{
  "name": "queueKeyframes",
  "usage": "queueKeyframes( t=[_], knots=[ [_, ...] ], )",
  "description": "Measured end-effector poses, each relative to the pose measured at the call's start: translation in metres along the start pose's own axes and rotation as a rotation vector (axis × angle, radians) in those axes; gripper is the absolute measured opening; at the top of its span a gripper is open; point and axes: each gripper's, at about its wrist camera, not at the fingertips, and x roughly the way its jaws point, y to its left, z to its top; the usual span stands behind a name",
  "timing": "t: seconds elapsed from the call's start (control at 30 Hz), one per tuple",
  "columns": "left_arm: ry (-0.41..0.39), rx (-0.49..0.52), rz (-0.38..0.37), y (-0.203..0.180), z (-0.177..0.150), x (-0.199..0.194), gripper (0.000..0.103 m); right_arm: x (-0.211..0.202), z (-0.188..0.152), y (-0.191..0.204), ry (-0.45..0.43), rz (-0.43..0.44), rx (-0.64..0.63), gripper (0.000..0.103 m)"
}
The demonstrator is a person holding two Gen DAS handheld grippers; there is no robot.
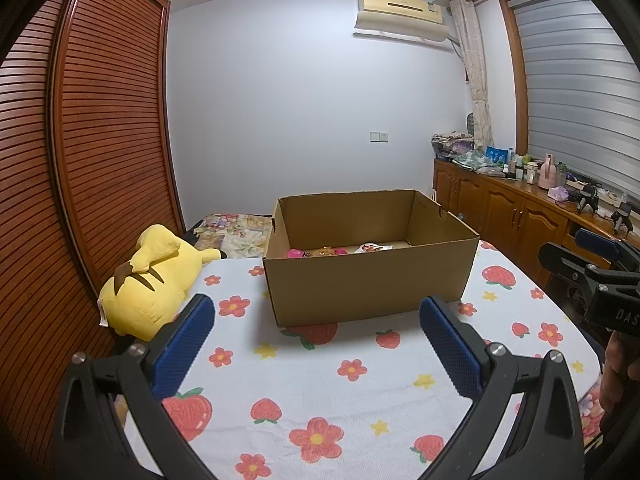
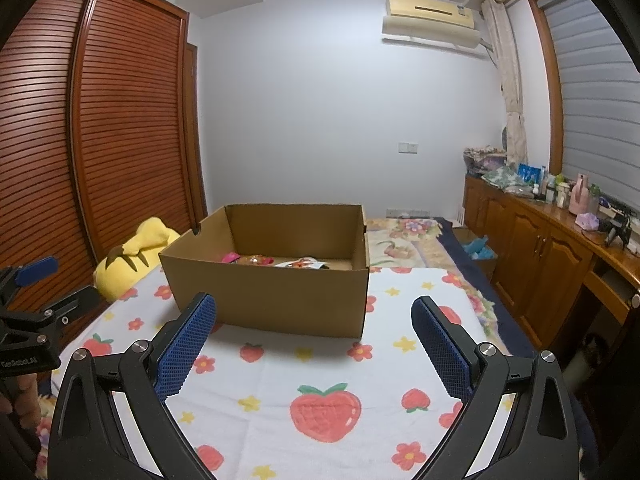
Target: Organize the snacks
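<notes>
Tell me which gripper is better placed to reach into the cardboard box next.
Slight edge to the left gripper, as a judgement. Both are open and empty, short of the cardboard box. In its own view the box sits squarely ahead; for the right gripper the box lies off to the left. The snacks lie inside.

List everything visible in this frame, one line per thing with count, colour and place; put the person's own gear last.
Cardboard box: one, brown, open-topped, on the blanket ahead of both grippers.
Snack packets: several, pink, orange and white, on the box floor; exact count unclear.
Blanket: one, white with strawberries and flowers, covering the bed.
Plush toy: one, yellow, left of the box by the wardrobe.
Wardrobe: one, brown slatted doors, left wall.
Air conditioner: one, cream, high on the back wall.
Cabinet: one, wooden, right side, cluttered top.
Left gripper: blue fingers open, empty.
Right gripper: blue fingers open, empty.
</notes>
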Motion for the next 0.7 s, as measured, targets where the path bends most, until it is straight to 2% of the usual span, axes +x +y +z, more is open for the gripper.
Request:
queueKeyframes(
  t=[0.7],
  knots=[
    [0.000, 0.000, 0.000, 0.0002, -0.0009, -0.0008, 0.103, -0.0005, 0.0007, -0.0016, 0.000, -0.001, 0.000, 0.100]
  ],
)
